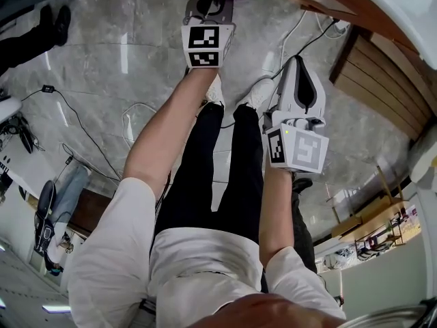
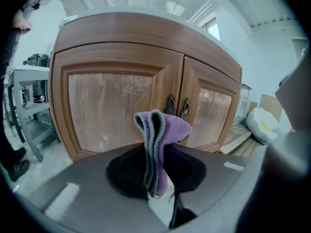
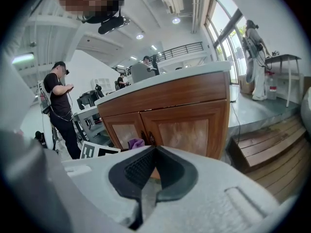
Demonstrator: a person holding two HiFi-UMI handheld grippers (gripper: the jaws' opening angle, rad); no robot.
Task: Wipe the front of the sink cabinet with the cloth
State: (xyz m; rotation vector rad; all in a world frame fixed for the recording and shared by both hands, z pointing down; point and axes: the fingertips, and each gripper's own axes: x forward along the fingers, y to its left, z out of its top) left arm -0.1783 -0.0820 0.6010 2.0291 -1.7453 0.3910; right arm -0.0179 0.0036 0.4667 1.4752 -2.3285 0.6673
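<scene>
Left gripper (image 2: 158, 155) pinches the folded purple cloth (image 2: 164, 130) near the cabinet (image 2: 109, 108) doors, apparently not yet touching, while the right gripper (image 3: 154, 152) is pressed together and empty; advise pressing the cloth flat and wiping in overlapping strokes, clear of the handles (image 2: 178, 108).

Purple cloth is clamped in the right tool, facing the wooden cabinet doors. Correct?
Not quite. The purple cloth is clamped in the left tool, facing the wooden cabinet doors; the left gripper view shows it. The right tool is shut on nothing in the right gripper view.
</scene>
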